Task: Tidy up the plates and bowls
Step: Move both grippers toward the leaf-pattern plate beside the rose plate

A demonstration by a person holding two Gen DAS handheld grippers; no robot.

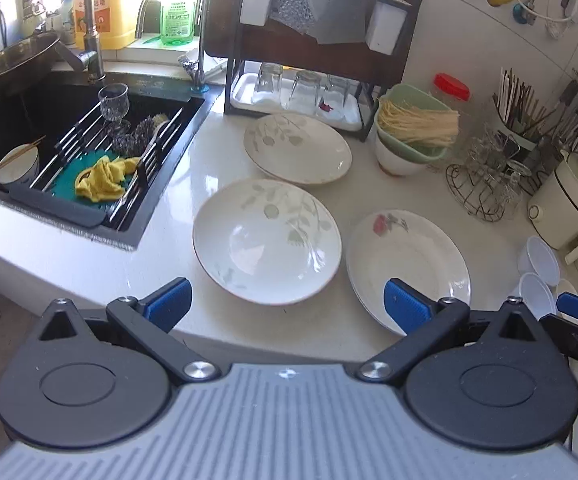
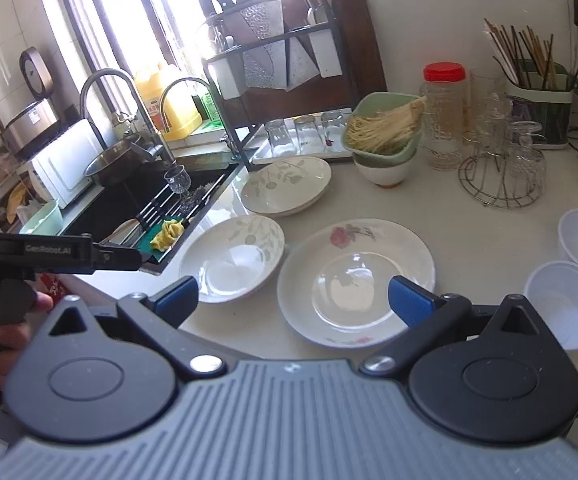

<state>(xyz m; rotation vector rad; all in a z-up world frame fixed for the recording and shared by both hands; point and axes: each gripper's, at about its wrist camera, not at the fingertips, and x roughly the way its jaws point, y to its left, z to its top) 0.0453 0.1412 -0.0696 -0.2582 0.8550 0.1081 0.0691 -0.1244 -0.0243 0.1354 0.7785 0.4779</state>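
A kitchen countertop [image 1: 193,168] beside a sink [image 1: 69,128] is shown, on which the crockery is spread out and not yet gathered. A small pile of leaf-patterned plates [image 1: 297,148] is seen near the dish rack [image 1: 309,40], so that some stacking may be judged done; a further leaf-patterned deep plate [image 1: 267,240] lies singly nearer the edge, and a rose-patterned plate [image 2: 355,280], apparently resting on another, lies just beside it to the right. Two white plastic bowls [image 2: 565,304] are set apart at the far right, while a green bowl of dry noodles [image 2: 385,132] is nested on a white bowl [image 2: 381,174] near the rack. A bowl with chopsticks [image 1: 17,164] is left in the sink. Most of the sorting is therefore judged outstanding. The left gripper [image 1: 287,300] is held with its jaws wide apart and nothing between them; the single leaf-patterned deep plate lies directly ahead of it, near but untouched. The right gripper [image 2: 293,298] is likewise spread apart and empty; the rose-patterned plate is framed between its fingers [image 2: 409,300], close below but with no contact discernible. The two white plastic bowls lie to its right.
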